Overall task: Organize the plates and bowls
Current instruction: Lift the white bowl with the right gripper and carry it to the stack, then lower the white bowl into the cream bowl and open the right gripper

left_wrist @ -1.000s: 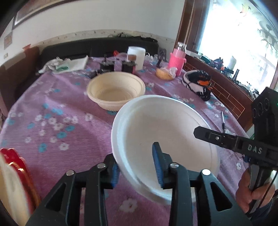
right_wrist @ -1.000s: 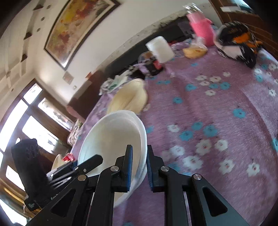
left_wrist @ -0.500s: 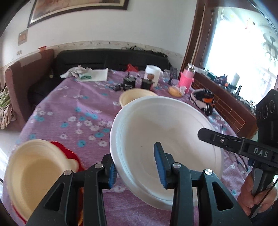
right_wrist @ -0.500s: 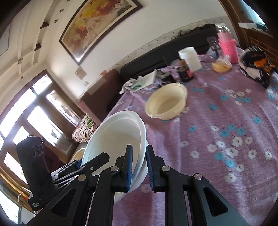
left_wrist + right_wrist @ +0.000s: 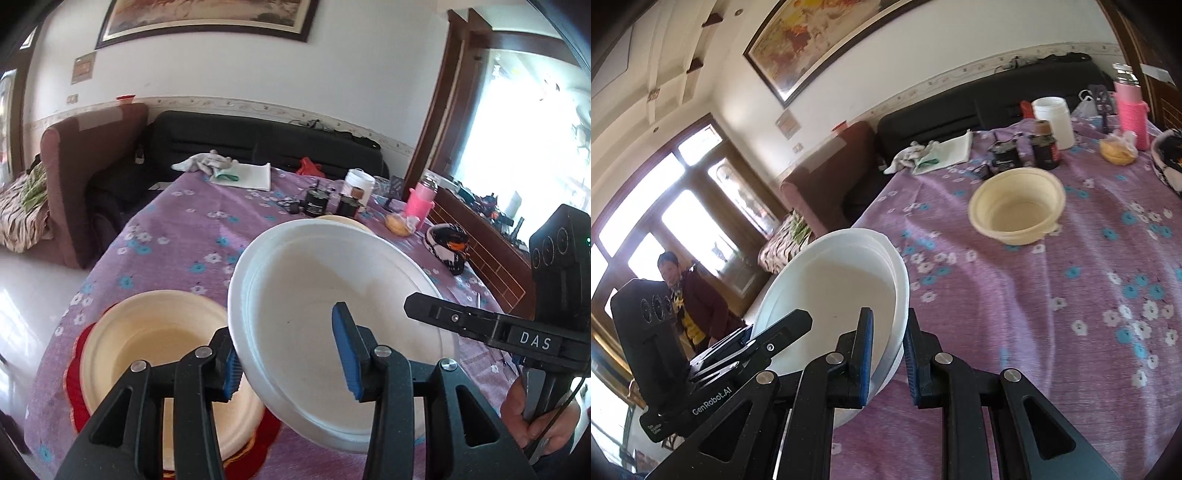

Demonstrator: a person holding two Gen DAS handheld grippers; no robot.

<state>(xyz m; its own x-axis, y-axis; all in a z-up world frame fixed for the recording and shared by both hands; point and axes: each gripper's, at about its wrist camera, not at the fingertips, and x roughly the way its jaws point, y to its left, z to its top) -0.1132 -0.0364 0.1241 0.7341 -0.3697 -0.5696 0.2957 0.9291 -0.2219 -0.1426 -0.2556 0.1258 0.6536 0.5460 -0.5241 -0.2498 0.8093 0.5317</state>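
A stack of white plates (image 5: 332, 295) is held in the air above the purple flowered table; it also shows in the right wrist view (image 5: 831, 295). My left gripper (image 5: 291, 354) straddles its near rim with a wide gap, and whether the pads press on it is unclear. My right gripper (image 5: 888, 354) is shut on the opposite rim. A cream bowl (image 5: 159, 350) on red plates (image 5: 74, 380) sits at the near left, below the white stack. A second cream bowl (image 5: 1015, 205) sits farther back on the table.
At the table's far end are a white jar (image 5: 356, 184), dark jars (image 5: 316, 203), a pink bottle (image 5: 419, 203), a bun (image 5: 399, 223), a black patterned bowl (image 5: 448, 247) and a cloth (image 5: 240, 175). A sofa and armchair stand beyond. A person (image 5: 690, 295) stands by the windows.
The white plates, held by both grippers, have risen and moved back toward the near left, now over the cream bowl on the red plates. The far cream bowl has stayed in place.
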